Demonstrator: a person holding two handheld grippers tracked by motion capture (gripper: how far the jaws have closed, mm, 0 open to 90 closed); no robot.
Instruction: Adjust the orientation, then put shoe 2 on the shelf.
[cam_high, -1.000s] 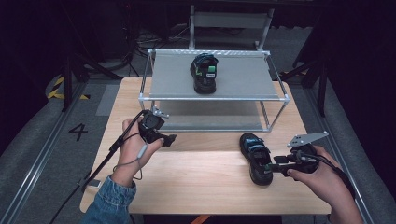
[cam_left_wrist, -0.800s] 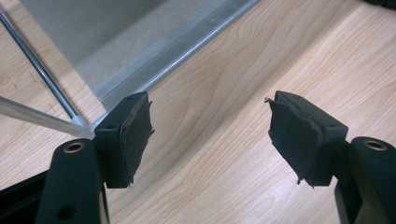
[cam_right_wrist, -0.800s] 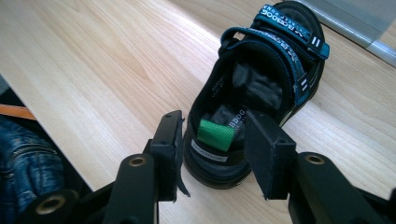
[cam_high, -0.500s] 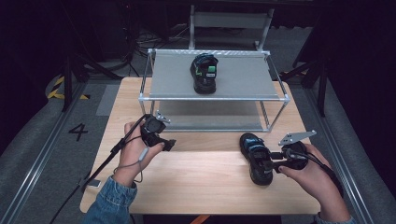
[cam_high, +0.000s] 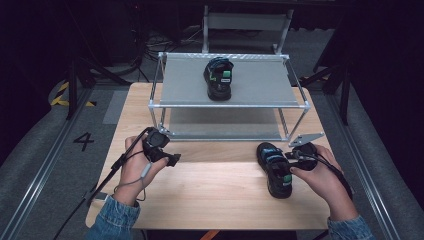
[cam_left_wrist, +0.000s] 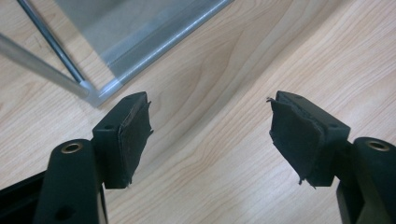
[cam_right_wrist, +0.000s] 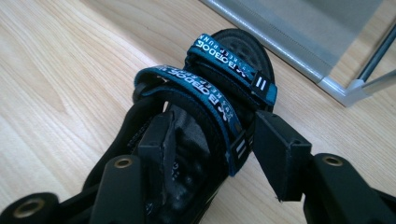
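Table (cam_high: 200, 190), light wood, fills the lower frame with a two-tier metal rack (cam_high: 230, 102) up top, one sandal (cam_high: 219, 77) on it. Right gripper (cam_high: 287, 165) moved onto the second sandal (cam_high: 275, 170) at lower right; fingers just spread, straddling it, so pickup looks next. Left gripper (cam_high: 172, 159) spread, empty.

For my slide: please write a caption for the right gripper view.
Right gripper jaws opening around a black sandal with blue straps on the wooden table.
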